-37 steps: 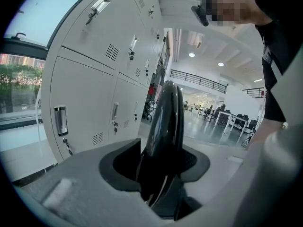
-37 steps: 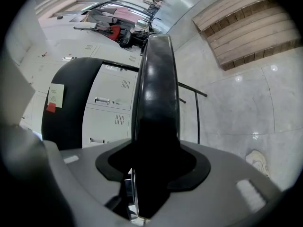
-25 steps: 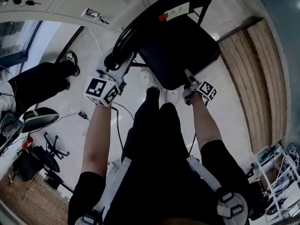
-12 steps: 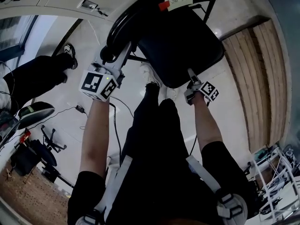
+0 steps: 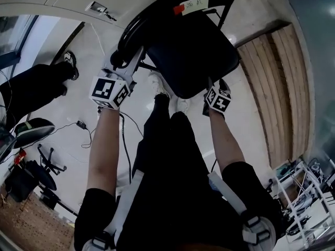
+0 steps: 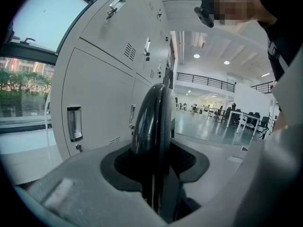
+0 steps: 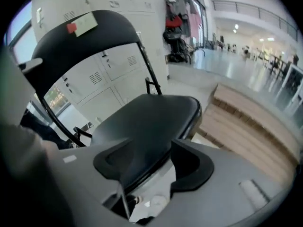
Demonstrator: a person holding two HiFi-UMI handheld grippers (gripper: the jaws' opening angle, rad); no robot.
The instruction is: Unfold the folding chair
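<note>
Folding chair (image 5: 191, 51): white label (image 5: 194, 4), seemingly handwritten, beside red tag (image 5: 179, 9)

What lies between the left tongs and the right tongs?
Head view: the person's shoes and the near edge of the seat.

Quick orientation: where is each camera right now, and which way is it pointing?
Head view: on the person's head, looking steeply down at the chair's seat; forearms, legs, left gripper and right gripper show.
Left gripper view: along jaws that just closed on the backrest tube, facing lockers; the person's black top upper right.
Right gripper view: along jaws just opened astride the seat's front edge, facing the backrest; a shoe below.
Shared: head and right gripper views both show seat and backrest label.
</note>
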